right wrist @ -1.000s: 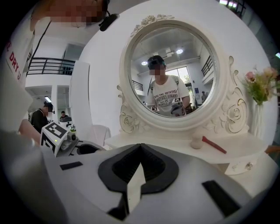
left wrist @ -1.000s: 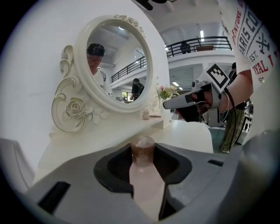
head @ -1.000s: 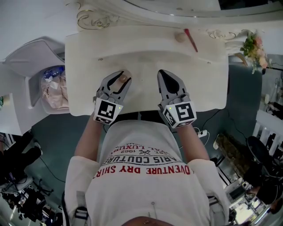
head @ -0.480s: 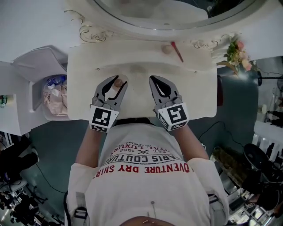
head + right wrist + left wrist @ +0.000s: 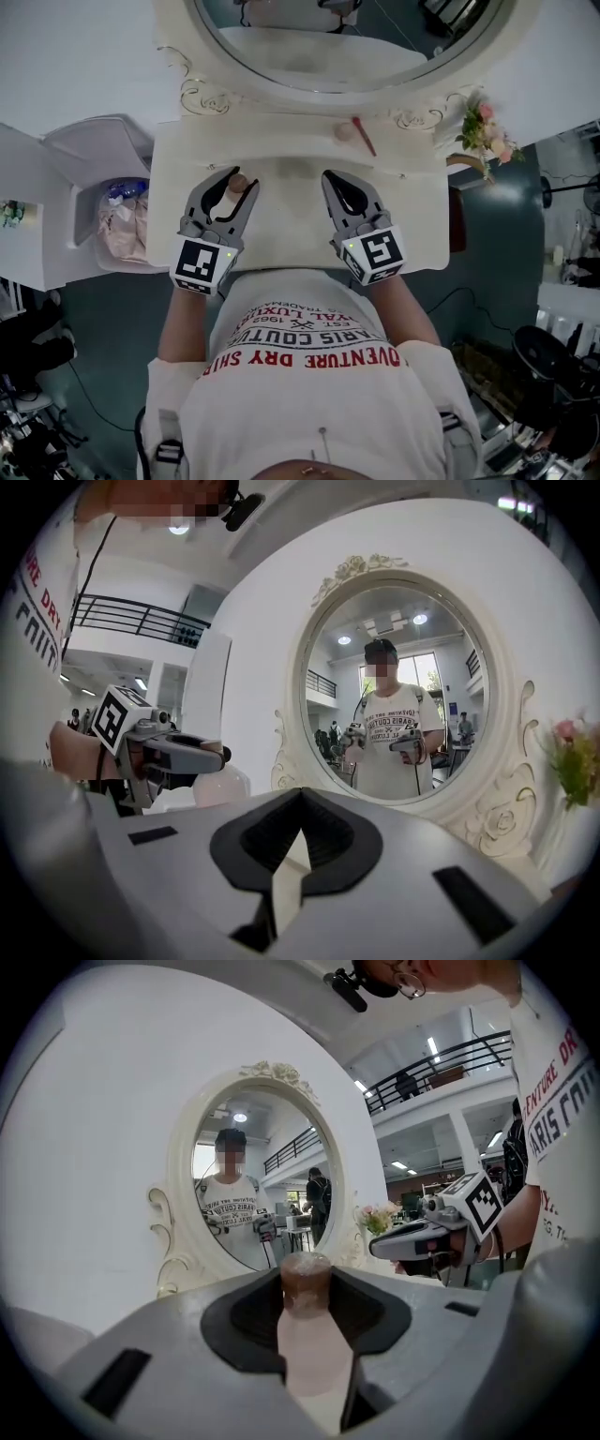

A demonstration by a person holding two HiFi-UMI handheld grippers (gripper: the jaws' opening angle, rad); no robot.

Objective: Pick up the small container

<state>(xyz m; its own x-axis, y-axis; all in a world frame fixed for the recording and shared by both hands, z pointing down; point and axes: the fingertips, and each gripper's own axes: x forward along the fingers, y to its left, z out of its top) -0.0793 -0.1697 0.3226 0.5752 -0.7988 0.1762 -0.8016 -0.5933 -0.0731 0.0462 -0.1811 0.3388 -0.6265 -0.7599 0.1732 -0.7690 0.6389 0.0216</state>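
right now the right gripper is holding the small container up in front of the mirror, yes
No: the left gripper holds the small container up in front of the mirror, as the left gripper view shows; the right gripper is empty.

Small container [image 5: 309,1335] looks frosted matt; mirror [image 5: 328,47] glass glossy

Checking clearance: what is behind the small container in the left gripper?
An ornate white-framed oval mirror. In the left gripper view, the small container and left gripper cover the tabletop below.
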